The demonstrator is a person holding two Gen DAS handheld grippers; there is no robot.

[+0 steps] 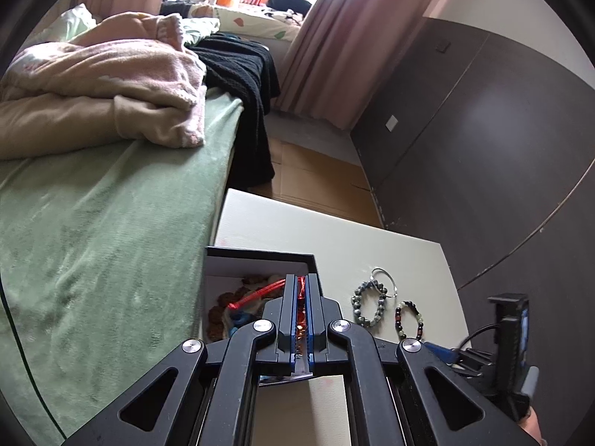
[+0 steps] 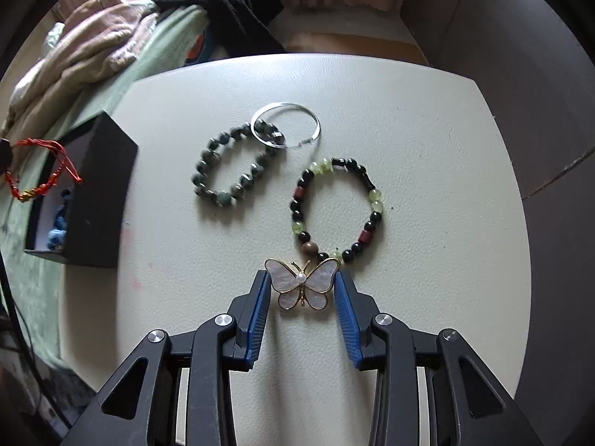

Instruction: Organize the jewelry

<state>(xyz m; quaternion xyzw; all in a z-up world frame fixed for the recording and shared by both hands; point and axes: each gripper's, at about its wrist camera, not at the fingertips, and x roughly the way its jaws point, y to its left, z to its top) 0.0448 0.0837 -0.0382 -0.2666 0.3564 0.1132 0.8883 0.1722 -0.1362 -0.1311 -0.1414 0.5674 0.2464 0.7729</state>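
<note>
Brooch: butterfly brooch (image 2: 302, 285) lies flat on the table (image 2: 427, 186), between the right gripper (image 2: 302, 290) pads, each wing tip at or just off a pad; contact is unclear.
Mixed bracelet (image 2: 336, 210): just beyond the brooch, touching its upper edge.
Green bracelet (image 2: 238, 165): farther from the brooch, left, overlapped by the silver hoop (image 2: 286, 126).
Box (image 2: 93, 200): well left of the brooch, at the table edge beside the bed (image 1: 111, 223).
Open room: bare tabletop right of the brooch.
Left gripper (image 1: 302, 297): clenched on a red cord (image 2: 41, 171), over the box.
Right gripper: angled steeply down, jaws part open.
</note>
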